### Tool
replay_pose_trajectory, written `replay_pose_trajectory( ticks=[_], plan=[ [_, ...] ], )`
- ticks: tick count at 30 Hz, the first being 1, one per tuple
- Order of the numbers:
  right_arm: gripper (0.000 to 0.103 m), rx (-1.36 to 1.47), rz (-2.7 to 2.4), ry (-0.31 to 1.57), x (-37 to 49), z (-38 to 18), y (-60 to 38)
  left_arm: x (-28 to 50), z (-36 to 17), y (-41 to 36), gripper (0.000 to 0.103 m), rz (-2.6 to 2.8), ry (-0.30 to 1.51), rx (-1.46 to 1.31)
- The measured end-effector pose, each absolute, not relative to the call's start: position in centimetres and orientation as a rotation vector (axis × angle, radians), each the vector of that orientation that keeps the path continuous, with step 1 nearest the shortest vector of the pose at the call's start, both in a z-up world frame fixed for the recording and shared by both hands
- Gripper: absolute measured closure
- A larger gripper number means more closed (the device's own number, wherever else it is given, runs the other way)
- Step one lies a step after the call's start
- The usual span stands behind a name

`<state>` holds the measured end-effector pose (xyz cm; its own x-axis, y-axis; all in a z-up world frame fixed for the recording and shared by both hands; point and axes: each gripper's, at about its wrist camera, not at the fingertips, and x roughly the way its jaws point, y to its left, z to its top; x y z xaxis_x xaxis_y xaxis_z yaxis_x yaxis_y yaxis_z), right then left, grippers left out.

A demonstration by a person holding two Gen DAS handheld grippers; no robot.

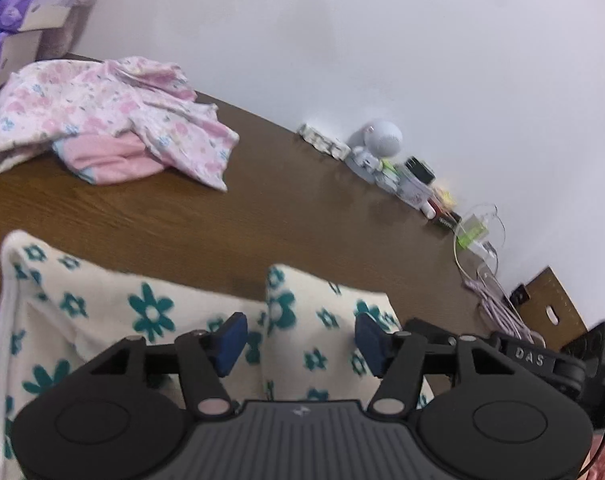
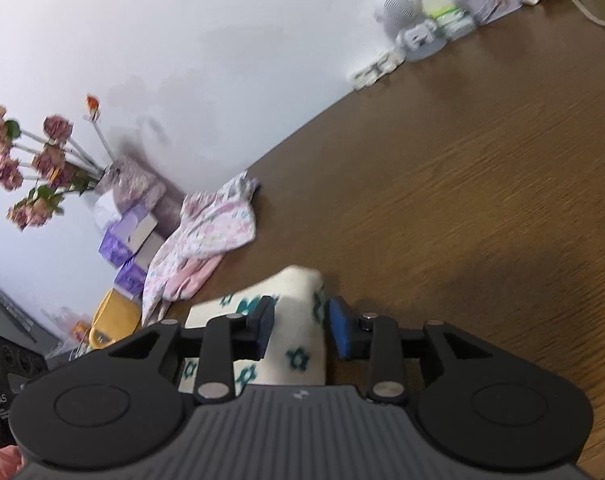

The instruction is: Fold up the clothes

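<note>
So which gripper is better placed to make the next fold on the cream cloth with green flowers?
Probably the right gripper: its open jaws straddle a raised edge of the cream cloth. The left gripper stands wide over flat fabric.

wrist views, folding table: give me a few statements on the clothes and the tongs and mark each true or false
1. The cream garment with teal flowers lies under the left tongs. True.
2. The left tongs are clamped shut on that garment. False: their blue pads stand apart with the cloth between them, not pinched.
3. The pink floral clothes are folded in a neat stack. False: they lie in a rumpled heap.
4. A fold of the cream garment sits between the pads of the right tongs. True.
5. The wooden table stands out in the open, away from any wall. False: its far edge meets a white wall.
</note>
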<state>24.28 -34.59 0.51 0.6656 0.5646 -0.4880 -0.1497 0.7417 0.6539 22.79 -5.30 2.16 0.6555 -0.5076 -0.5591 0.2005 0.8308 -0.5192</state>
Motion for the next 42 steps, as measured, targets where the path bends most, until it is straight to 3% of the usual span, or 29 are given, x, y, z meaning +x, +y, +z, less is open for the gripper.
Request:
replay_pose_trajectory(
  ticks=[3, 5, 7, 10, 13, 14, 17, 26, 31, 37, 41, 42],
  plan=[
    [0.082, 0.593, 0.441, 0.754, 24.3, 0.4, -33.9, 22.9, 1.5, -5.7, 0.059, -0.434, 0.761, -0.431],
    [0.082, 0.597, 0.436, 0.752, 24.1, 0.3, -34.0, 22.8, 1.5, -5.4, 0.056, -0.434, 0.760, -0.451],
    [0.079, 0.605, 0.427, 0.737, 23.7, 0.6, -34.2, 22.2, 1.9, -5.2, 0.042, -0.426, 0.748, -0.449],
    [0.068, 0.577, 0.425, 0.710, 22.5, 1.2, -34.1, 20.7, 2.5, -5.2, 0.039, -0.415, 0.727, -0.413],
    [0.068, 0.565, 0.426, 0.728, 22.0, 0.9, -33.8, 20.2, 2.5, -5.8, 0.045, -0.423, 0.726, -0.382],
    [0.069, 0.565, 0.424, 0.738, 22.0, 0.7, -33.6, 20.2, 2.4, -6.1, 0.058, -0.431, 0.725, -0.370],
    [0.079, 0.577, 0.426, 0.752, 22.2, 0.3, -33.5, 20.3, 2.1, -6.9, 0.058, -0.436, 0.716, -0.326],
    [0.067, 0.604, 0.427, 0.707, 20.0, 0.9, -34.6, 17.9, 3.2, -5.6, 0.036, -0.449, 0.680, -0.317],
    [0.066, 0.585, 0.439, 0.704, 18.4, 1.1, -34.8, 14.6, 4.3, -5.1, 0.035, -0.516, 0.641, -0.235],
    [0.064, 0.530, 0.435, 0.680, 16.2, 1.6, -34.6, 11.3, 5.0, -6.5, 0.039, -0.621, 0.600, -0.026],
    [0.064, 0.531, 0.426, 0.681, 15.3, 1.1, -34.9, 10.5, 4.2, -8.3, 0.069, -0.599, 0.587, 0.139],
    [0.064, 0.533, 0.424, 0.679, 15.1, 1.1, -34.9, 10.4, 3.9, -8.6, 0.072, -0.591, 0.579, 0.171]
  ],
)
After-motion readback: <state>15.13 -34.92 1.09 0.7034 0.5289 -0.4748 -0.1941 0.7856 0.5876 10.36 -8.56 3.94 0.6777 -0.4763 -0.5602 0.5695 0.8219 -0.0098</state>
